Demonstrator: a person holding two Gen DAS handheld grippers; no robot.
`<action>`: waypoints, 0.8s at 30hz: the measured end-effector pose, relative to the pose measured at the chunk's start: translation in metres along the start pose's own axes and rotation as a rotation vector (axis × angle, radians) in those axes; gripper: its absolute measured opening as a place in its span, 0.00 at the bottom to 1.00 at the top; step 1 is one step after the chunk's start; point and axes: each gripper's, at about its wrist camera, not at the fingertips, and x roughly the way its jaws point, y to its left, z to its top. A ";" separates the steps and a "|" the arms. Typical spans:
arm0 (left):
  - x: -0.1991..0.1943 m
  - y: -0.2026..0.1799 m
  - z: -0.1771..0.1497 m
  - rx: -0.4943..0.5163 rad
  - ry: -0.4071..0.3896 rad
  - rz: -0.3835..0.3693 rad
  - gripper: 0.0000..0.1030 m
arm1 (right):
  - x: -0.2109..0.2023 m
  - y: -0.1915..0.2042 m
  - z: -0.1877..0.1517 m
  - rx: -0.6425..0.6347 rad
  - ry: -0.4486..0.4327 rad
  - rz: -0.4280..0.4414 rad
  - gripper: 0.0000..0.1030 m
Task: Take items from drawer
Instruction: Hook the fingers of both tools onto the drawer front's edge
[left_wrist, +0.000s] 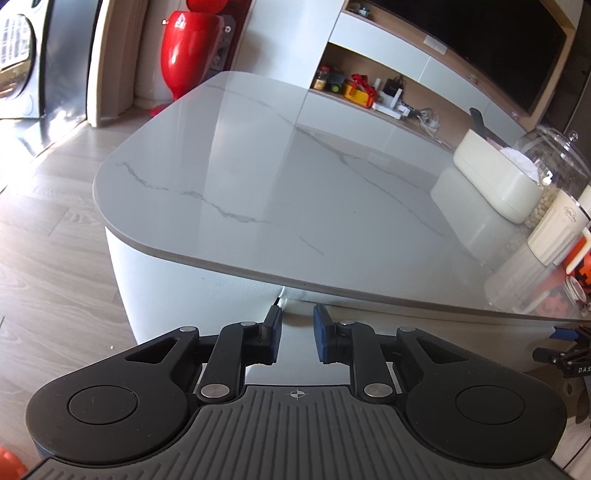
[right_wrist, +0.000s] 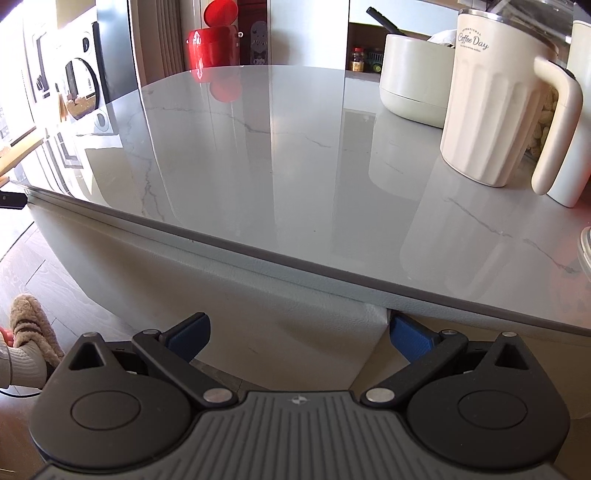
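While both tongs hang low in front of the counter (right_wrist: 258, 155), no drawer has been pulled out and no drawer contents show in either view. The left tongs (left_wrist: 297, 338) are released, pads parted by a narrow gap, empty, aimed at a vertical seam (left_wrist: 282, 295) in the pale padded front just under the counter's near edge. The right tongs (right_wrist: 299, 338) are spread wide, empty, with the right pad (right_wrist: 410, 338) close against a similar seam (right_wrist: 384, 317) beneath the edge; contact cannot be confirmed.

Judgement: the drawer front lies straight ahead of and slightly above both tongs, its long axis running along the counter's near edge. The right tongs appear nearer to the seam, so they seem better placed to open it. No handle is visible.

Legible writing: the ribbed cream mug (right_wrist: 491, 110) at the counter's right side reads "Coffee Day", with smaller unreadable print around it. A cream tub (right_wrist: 413, 85) stands behind it. Lettering "DAS" shows at the right margin of the left view.
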 end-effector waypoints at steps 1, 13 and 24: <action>0.000 0.001 0.000 -0.001 0.002 -0.003 0.20 | 0.000 0.000 0.001 0.007 -0.001 0.000 1.00; 0.000 0.004 0.002 0.008 0.023 -0.036 0.20 | -0.005 -0.005 -0.008 0.057 -0.018 -0.009 1.00; 0.001 -0.004 -0.001 0.033 0.029 -0.056 0.20 | 0.003 0.010 0.002 0.025 -0.012 -0.013 1.00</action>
